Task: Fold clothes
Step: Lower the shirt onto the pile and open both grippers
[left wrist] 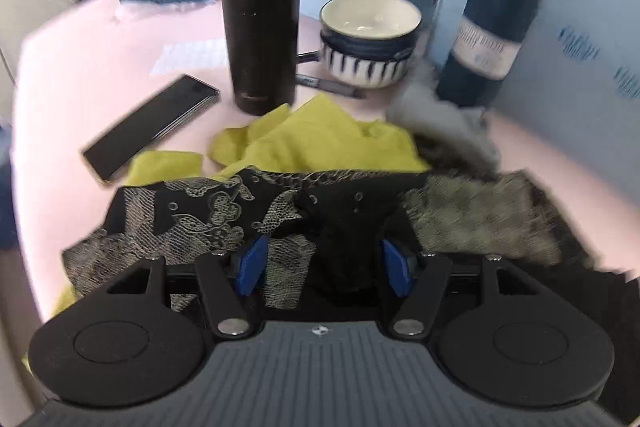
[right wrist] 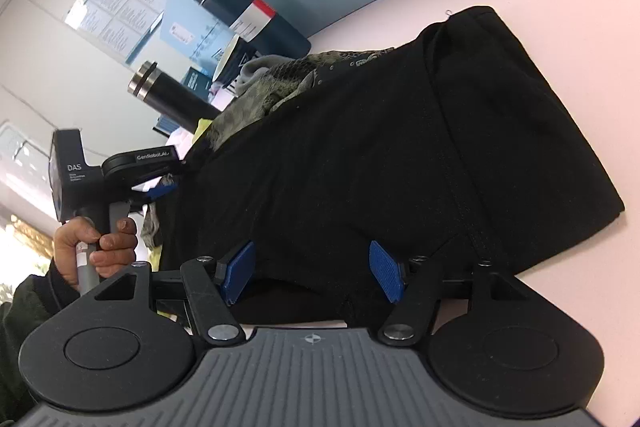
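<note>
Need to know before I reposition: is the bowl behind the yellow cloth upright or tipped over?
Upright. The bowl stands on its base on the pink table, with its white inside facing up and nothing visible in it.

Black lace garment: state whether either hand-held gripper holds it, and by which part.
Neither holds it. The left hand-held gripper and right hand-held gripper stand open over the black lace garment, pads not pressing.
</note>
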Action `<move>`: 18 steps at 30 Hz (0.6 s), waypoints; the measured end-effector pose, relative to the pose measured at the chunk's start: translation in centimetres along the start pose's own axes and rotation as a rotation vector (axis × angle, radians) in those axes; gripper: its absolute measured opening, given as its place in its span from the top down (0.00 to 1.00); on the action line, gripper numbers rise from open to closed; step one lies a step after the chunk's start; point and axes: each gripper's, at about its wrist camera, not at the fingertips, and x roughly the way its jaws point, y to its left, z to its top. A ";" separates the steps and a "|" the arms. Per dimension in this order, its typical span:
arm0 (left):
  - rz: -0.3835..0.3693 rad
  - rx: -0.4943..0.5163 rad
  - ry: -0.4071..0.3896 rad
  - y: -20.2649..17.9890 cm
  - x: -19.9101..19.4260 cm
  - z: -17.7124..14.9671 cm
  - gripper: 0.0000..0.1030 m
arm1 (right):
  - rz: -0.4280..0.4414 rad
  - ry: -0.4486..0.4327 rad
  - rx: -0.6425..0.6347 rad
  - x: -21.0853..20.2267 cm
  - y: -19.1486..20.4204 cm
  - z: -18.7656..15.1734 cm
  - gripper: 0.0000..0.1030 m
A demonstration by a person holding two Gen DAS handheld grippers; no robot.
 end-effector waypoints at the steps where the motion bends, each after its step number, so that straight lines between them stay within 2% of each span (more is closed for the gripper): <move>1: -0.031 -0.019 -0.016 0.5 -1.0 -0.1 0.40 | 0.002 0.002 0.002 -0.1 0.0 0.1 0.40; 3: -0.014 -0.011 -0.034 0.8 -3.1 -0.7 0.30 | 0.005 0.006 0.004 -0.1 0.0 0.3 0.40; 6: 0.073 0.037 -0.050 0.2 -5.9 -2.6 0.23 | 0.002 -0.016 -0.011 -0.9 0.4 0.5 0.39; 9: 0.123 0.080 -0.048 -1.3 -8.6 -5.3 0.18 | -0.025 -0.062 -0.068 -2.1 2.0 0.6 0.29; 11: 0.150 0.091 -0.038 -2.3 -10.0 -7.1 0.16 | -0.084 -0.084 -0.110 -2.9 3.2 0.3 0.20; 14: 0.183 0.081 -0.018 -3.2 -11.3 -9.7 0.14 | -0.176 -0.103 -0.145 -3.8 4.4 -0.6 0.11; 18: 0.208 0.094 0.014 -4.1 -12.2 -12.5 0.13 | -0.283 -0.051 -0.184 -4.2 5.2 -2.8 0.09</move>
